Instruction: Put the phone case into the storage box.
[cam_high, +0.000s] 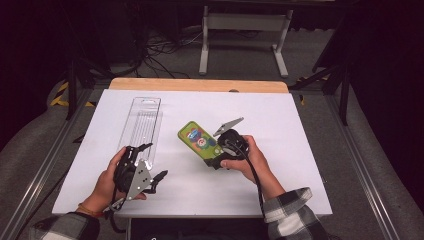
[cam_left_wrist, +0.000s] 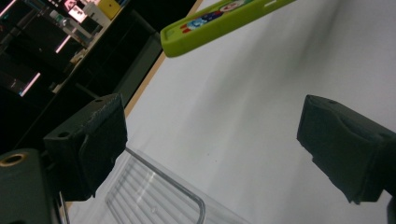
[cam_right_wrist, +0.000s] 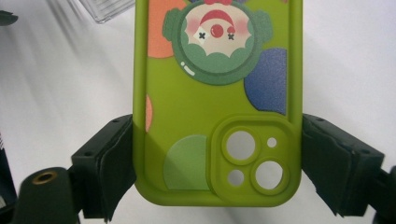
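Our right gripper clamps the green phone case across its camera-hole end, jaws on both long edges. We judge it light, soft and flexible. Our left gripper stands apart, holding nothing, over the clear tray.

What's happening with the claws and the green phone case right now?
Right claw shut on green phone case, lifted off table. Left claw open, empty, beside clear plastic package. Nothing in the way.

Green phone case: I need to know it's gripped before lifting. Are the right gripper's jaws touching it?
Touching. The right gripper view shows the right gripper with both black jaws pressed against the side edges of the green phone case.
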